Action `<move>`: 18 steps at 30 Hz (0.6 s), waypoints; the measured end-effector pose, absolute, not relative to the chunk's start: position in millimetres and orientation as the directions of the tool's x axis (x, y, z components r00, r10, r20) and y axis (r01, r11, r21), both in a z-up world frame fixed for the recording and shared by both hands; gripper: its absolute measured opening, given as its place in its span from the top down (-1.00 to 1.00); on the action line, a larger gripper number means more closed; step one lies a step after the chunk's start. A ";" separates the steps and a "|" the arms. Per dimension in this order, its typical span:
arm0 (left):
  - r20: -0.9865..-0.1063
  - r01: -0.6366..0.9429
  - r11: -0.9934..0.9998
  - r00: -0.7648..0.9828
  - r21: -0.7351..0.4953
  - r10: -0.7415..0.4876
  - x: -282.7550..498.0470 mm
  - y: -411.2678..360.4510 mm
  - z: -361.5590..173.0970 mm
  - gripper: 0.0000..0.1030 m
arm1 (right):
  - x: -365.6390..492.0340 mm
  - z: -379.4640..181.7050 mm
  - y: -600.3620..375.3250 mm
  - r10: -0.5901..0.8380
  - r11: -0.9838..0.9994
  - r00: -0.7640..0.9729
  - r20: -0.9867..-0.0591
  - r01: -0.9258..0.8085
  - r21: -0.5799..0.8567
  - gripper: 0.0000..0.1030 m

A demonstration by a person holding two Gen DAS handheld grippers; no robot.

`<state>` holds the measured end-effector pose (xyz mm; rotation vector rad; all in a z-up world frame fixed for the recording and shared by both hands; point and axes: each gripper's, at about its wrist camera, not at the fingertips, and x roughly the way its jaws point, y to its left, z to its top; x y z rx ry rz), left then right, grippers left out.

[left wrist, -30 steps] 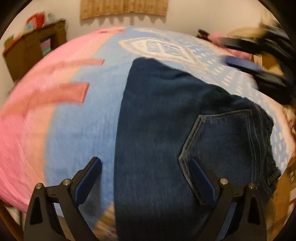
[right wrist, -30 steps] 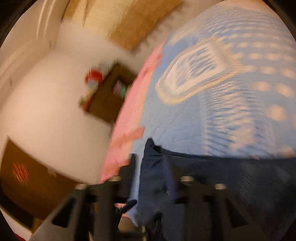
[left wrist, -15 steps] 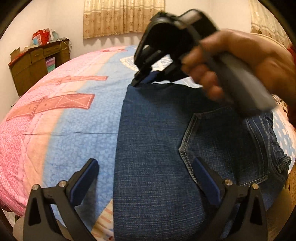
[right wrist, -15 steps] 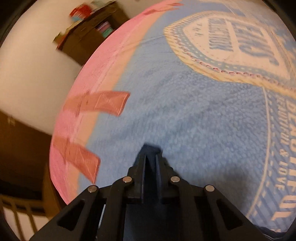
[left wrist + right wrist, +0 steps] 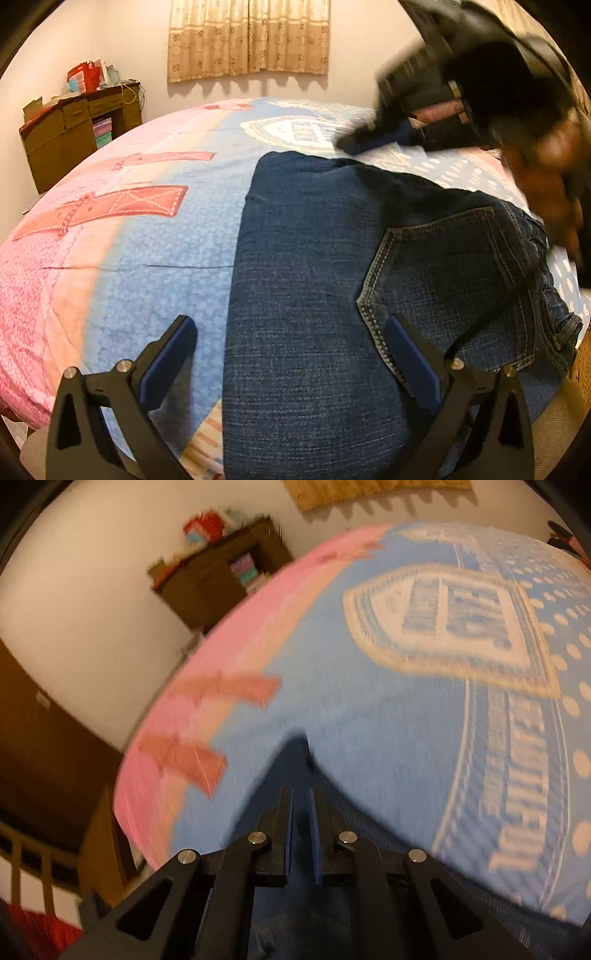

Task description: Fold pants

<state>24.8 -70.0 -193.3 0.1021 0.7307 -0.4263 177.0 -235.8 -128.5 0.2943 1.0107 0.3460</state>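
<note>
Half a second back the right gripper (image 5: 364, 142) was nipping the far left corner of the jeans (image 5: 332, 280); now it has swung off to the right and hangs above the far edge of the denim, blurred, with the hand (image 5: 546, 177) that carries it cut off at the picture's edge. Its own camera shows its two fingers (image 5: 286, 834) drawn nearly together with only a thin slit between them. Dark denim lies beneath and just ahead of them, but motion blur hides whether any cloth is pinched, so I cannot tell.

One pair of jeans lies folded flat on the bedspread (image 5: 159, 251), running from under the left gripper (image 5: 291, 354) toward the far side. One back pocket (image 5: 450, 280) shows, just ahead of the left gripper's right finger. The left gripper's two fingers (image 5: 168, 362) stand wide apart, the left one over bare bedspread beside the jeans' edge, the right one over the pocket corner, holding nothing.

Beyond the fingertips there is one curtain (image 5: 249, 37) on the far wall and one brown desk (image 5: 79, 129) off to the left, with red and pale clutter on top too small to make out. The jeans' near end is hidden under the left gripper's frame, and their waistband side runs out of sight at right.
</note>
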 end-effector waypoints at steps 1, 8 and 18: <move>-0.666 0.413 0.909 0.663 -0.054 -0.341 25.4 -69.9 -192.9 -1.00 | 171.8 -137.5 -237.9 0.368 0.928 0.469 -0.803 -0.123 0.353 0.83; -0.673 0.429 0.901 0.649 -0.059 -0.354 25.9 -71.1 -191.7 -1.00 | 126.9 -158.7 -308.6 0.245 0.923 0.558 -0.793 0.116 0.367 1.00; -0.693 0.437 0.898 0.628 -0.061 -0.353 31.2 -70.1 -187.6 -1.00 | -17.1 -163.5 -353.2 0.135 0.947 0.570 -0.810 0.167 0.275 1.00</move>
